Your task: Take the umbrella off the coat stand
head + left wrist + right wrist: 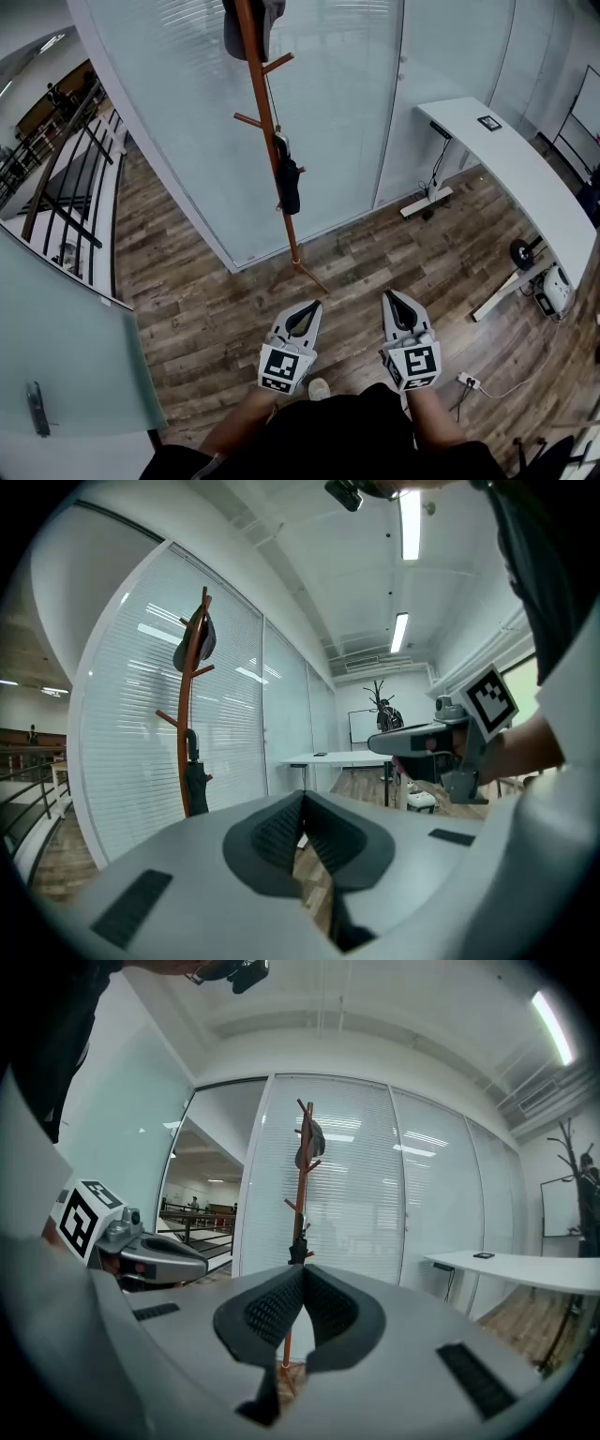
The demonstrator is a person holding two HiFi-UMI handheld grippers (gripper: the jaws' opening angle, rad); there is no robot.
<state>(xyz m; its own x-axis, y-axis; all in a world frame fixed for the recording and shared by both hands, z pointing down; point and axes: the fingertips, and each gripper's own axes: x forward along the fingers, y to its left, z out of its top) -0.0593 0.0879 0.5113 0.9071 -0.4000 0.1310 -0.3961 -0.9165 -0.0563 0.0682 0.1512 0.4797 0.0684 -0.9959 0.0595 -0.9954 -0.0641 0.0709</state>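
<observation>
Approaching is the step in hand, by the look of it; no part of the removal itself is done.

Task item: the black folded umbrella [288, 180] hangs on the coat stand [265, 131], close against the brown pole at about mid-height, clear of the floor [375, 253]. Which peg carries it cannot be settled from these views. A dark hat [251, 28] sits at the top of the stand. The stand is in front of a frosted glass partition [187, 112].

Left gripper [315, 305]: held low and forward over the floor, well apart from the stand. Its fingers are clenched tip to tip, with nothing between them. In its own view the umbrella lies off to the left, not in line with the fingers.

Right gripper [388, 294]: held level beside the left one, likewise well short of the stand. Its fingers are clenched and empty. In its own view the pole and the umbrella stand almost straight ahead, above the fingertips.

Assessment: the task is at its outset. Left to do are closing the remaining gap, parting one gripper's fingers, taking hold of the umbrella, and lifting it free of its peg. The right gripper appears the better lined up for the grasp.
</observation>
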